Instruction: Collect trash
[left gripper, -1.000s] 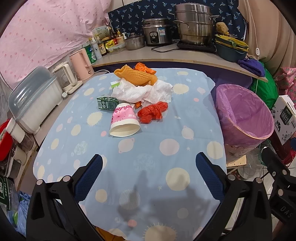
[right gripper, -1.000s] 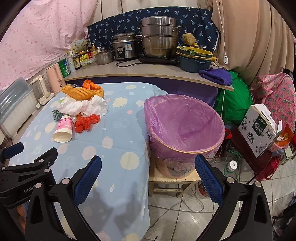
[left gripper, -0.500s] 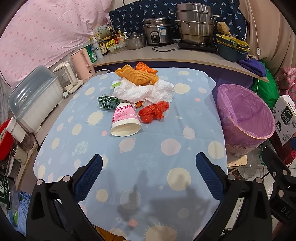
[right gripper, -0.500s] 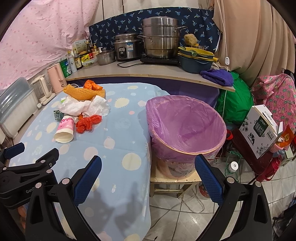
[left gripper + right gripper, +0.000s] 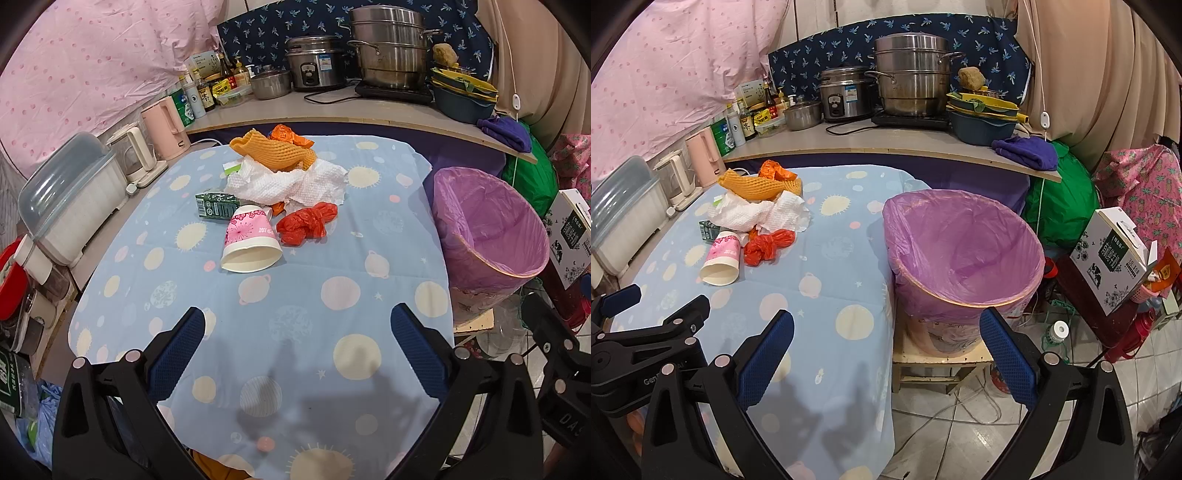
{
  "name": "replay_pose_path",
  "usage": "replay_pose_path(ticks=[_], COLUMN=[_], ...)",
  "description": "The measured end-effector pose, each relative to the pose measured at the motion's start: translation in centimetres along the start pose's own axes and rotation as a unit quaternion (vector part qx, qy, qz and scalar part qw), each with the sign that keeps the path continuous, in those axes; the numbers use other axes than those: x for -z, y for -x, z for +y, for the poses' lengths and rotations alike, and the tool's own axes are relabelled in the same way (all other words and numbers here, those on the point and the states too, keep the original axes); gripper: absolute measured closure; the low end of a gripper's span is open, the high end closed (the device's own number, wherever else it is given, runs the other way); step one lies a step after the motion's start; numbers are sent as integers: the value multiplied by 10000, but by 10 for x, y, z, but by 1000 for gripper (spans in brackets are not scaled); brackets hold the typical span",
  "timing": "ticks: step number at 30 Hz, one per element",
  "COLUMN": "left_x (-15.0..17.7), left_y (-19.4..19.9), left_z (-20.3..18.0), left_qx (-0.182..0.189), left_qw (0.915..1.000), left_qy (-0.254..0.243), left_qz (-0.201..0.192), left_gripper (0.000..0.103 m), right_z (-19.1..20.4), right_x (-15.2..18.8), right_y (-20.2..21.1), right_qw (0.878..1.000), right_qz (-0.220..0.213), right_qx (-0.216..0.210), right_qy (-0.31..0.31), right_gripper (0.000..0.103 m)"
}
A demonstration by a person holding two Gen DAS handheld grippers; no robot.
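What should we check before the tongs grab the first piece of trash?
1. Left tongs open and holding nothing: ok.
2. Right tongs open and holding nothing: ok.
3. Cup on its side at the near edge of the pile, nothing on top of it: ok.
4. Red bag beside the cup, uncovered: ok.
5. Bin has a liner and an open mouth, standing by the table's edge: ok.
6. Anything hidden under the paper towel: cannot tell.

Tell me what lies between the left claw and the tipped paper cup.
Only bare tablecloth lies between the left claw and the paper cup, as the left wrist view shows.
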State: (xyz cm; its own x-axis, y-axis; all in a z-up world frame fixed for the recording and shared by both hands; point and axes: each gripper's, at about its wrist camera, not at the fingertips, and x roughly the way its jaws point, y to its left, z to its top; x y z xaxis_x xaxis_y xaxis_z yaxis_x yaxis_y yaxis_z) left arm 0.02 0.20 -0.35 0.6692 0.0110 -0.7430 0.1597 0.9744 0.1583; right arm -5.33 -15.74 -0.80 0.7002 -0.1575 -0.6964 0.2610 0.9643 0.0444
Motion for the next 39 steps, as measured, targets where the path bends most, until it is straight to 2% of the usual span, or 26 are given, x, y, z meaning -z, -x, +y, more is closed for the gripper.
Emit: replay_pose_path(ticks=[39], left_x=[-1], left_y=[1], left_z=[1], left_qx=[-8], left_qw=[10000], left_qy=[-3], left_qz=[-14], left_gripper=[7], right_z=[-2], right_x=[1], right_y=[0], right_qw=[10000], right_qz=[-10], right_qx=[-22], right_qy=[-16], right_gripper=[6])
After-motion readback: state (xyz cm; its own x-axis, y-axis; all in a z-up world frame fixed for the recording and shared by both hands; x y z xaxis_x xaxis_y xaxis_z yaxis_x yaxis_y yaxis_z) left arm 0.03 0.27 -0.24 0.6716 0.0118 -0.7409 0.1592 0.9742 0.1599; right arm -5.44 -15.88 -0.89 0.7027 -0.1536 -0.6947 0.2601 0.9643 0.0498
